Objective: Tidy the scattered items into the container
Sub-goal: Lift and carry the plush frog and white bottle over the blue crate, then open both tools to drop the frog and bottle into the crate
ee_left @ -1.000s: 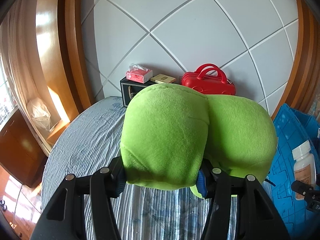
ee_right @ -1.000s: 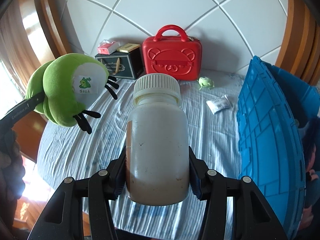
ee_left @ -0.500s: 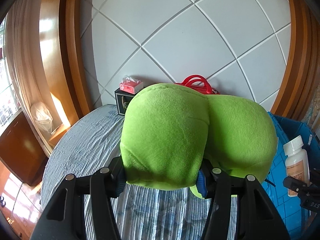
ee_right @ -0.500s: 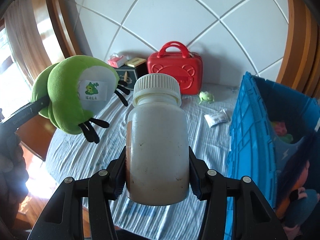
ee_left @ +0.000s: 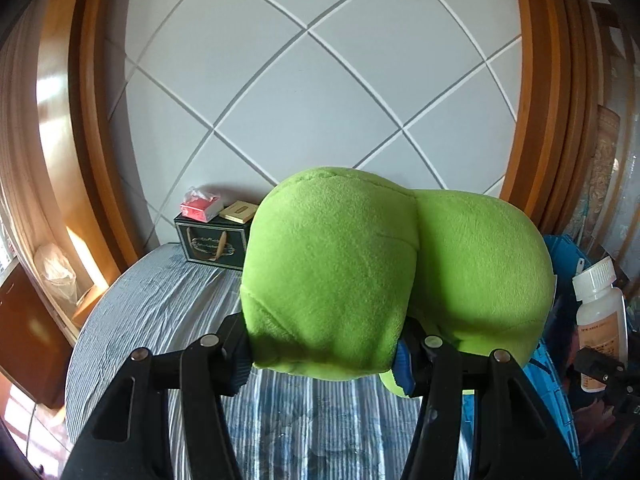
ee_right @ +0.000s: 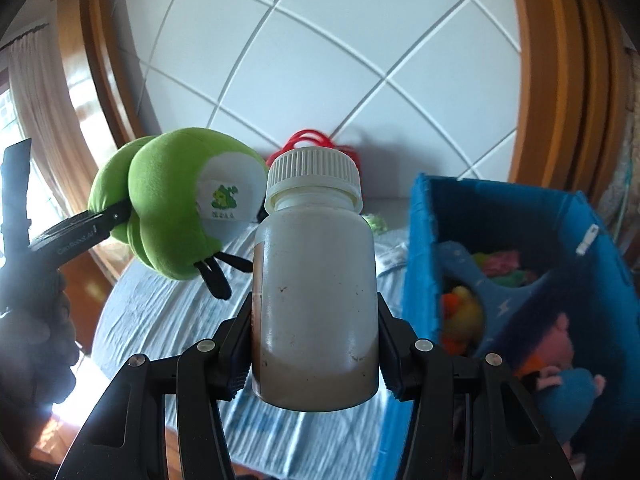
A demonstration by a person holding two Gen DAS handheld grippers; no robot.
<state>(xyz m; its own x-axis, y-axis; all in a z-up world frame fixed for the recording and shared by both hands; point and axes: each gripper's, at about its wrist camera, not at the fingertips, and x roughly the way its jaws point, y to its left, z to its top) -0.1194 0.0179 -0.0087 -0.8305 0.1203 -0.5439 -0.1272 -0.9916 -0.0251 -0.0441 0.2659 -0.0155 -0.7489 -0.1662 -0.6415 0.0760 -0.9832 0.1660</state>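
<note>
Blue bin (ee_right: 416, 264), frame right: several toys already inside. Green plush (ee_left: 360, 280), frame centre, pinched by left gripper (ee_left: 324, 354). White bottle (ee_right: 316, 300) pinched by right gripper (ee_right: 316, 360), centre. Neither deposited; small items remain on bedspread (ee_left: 160, 300).

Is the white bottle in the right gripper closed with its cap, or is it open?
Closed. The ribbed white cap sits on the neck of the white bottle.

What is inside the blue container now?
The blue container holds soft toys: a yellow and orange one, a pink and blue one, and a blue star-printed piece. Its bottom is covered.
</note>
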